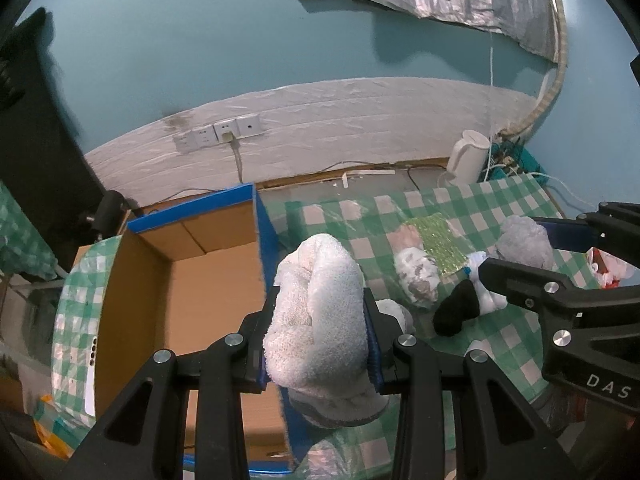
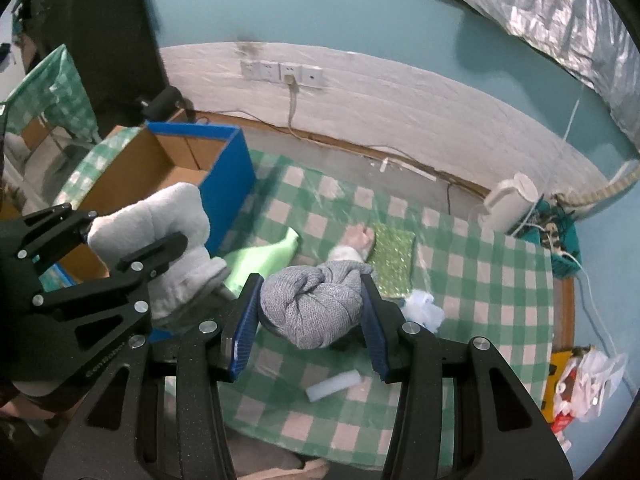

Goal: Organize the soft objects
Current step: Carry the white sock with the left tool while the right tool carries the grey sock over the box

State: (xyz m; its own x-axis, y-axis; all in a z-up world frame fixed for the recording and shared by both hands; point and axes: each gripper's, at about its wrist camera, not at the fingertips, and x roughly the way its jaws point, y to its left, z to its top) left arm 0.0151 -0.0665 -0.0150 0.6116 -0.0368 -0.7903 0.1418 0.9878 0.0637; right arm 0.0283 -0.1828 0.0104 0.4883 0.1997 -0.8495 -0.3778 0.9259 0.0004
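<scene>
My left hand-held gripper (image 1: 320, 320) squeezes a white towel (image 1: 316, 312), my right hand-held gripper (image 2: 310, 312) a grey sock ball (image 2: 312, 304); either might slip and miss the box (image 1: 192, 280).

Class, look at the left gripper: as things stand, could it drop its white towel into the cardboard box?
Probably yes. The left gripper grips the white towel beside the open-topped cardboard box, and nothing visible blocks the opening.
</scene>
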